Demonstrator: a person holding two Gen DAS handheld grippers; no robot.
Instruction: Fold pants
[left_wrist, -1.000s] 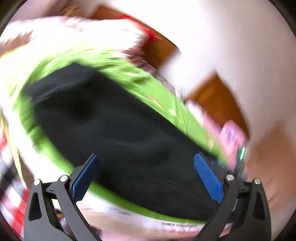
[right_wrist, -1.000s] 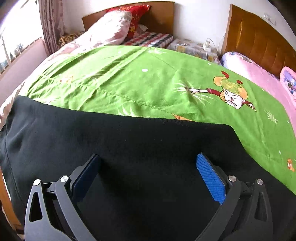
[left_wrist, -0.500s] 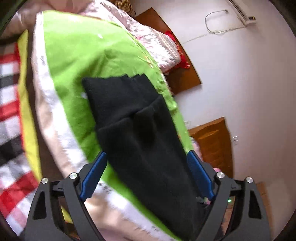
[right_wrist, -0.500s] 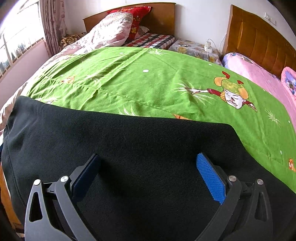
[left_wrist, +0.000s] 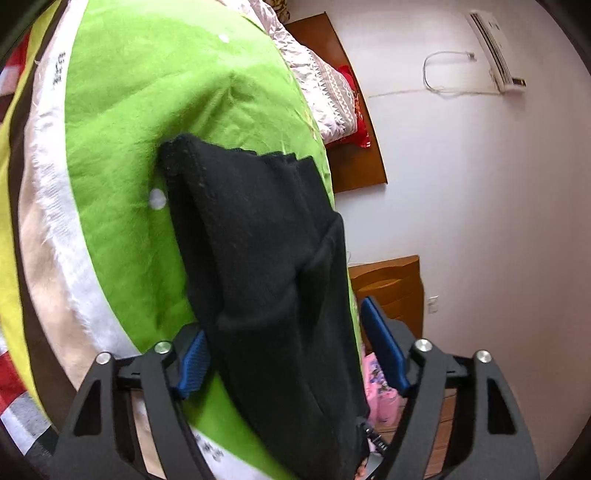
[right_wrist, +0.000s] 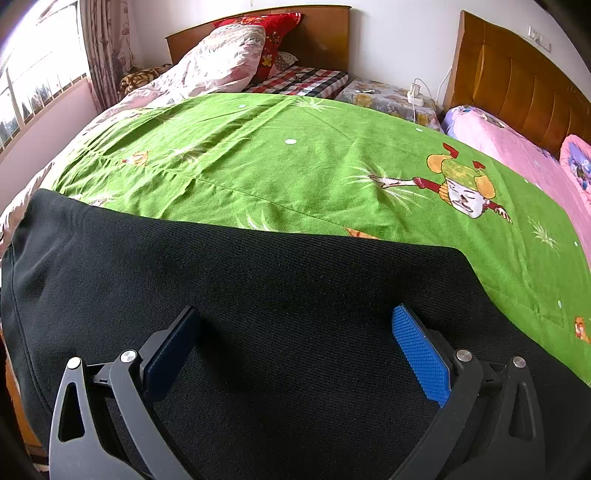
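The black pants lie flat on a green bedspread printed with a cartoon figure, near the foot edge of the bed. In the right wrist view the dark ribbed cloth fills the lower half of the picture, its far edge running straight across the green cover. The right gripper hangs over the pants with its jaws spread wide; the blue pads stand well apart above the cloth and nothing is pinched between them. In the left wrist view the picture is rolled on its side, so the bed rises up the left part and a white wall fills the right. Here the pants show as a long dark strip, folded over itself, with a hemmed end at the far end and layered edges beside it. The left gripper straddles the near part of this strip: its jaws have just been closing, with the cloth between them. The left pad sits right against the edge of the cloth, while the right pad stands a little clear of it, so the cloth is not yet clamped. A wooden headboard, a red pillow and a pink quilt lie beyond.
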